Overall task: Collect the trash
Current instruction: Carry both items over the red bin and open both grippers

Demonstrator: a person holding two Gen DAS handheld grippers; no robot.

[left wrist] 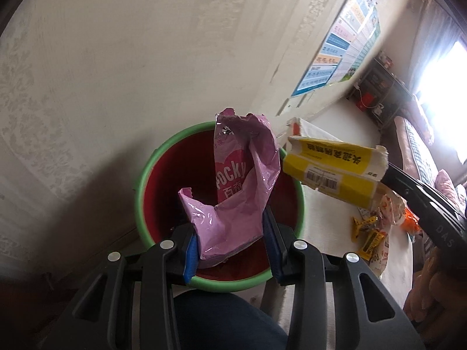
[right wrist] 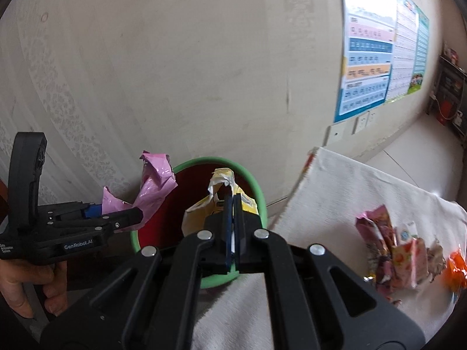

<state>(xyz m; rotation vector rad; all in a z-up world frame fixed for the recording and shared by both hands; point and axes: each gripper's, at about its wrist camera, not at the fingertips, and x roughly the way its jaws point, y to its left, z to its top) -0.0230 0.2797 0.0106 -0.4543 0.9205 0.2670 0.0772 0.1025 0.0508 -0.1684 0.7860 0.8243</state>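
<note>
Trash is held in both grippers over a bin point(left wrist: 146, 175) with a green rim and a red inside, which stands on the floor against the wall point(left wrist: 116, 58). The left gripper point(left wrist: 230, 245) has a torn pink Pocky bag point(left wrist: 239, 192) between its blue pads point(left wrist: 191, 252); the fingers stand moderately apart with the crumpled bag filling the gap, and the bag appears to touch both pads. The bag stands up above the bin's mouth. In the right wrist view the same gripper point(right wrist: 128, 217) comes in from the left, the pink bag point(right wrist: 154, 183) sticking out past its tips at the bin's left rim point(right wrist: 198, 162).

The right gripper point(right wrist: 233, 227) is closed narrow on a torn yellow box point(right wrist: 198, 213), its pads nearly together with a thin edge of the box between them. The box hangs over the bin's opening. From the left wrist view, the box point(left wrist: 332, 172) lies level at the bin's right side, barcode facing the camera, with the right gripper's point(left wrist: 388, 172) black fingers clamped on its far end.

To the right of the bin, a white cloth point(right wrist: 350, 180) covers a surface. More wrappers lie on it: a pink one point(right wrist: 376, 227), an orange one point(right wrist: 455, 268), and small yellow ones point(left wrist: 367, 233). A chart point(right wrist: 367, 64) hangs on the wall.
</note>
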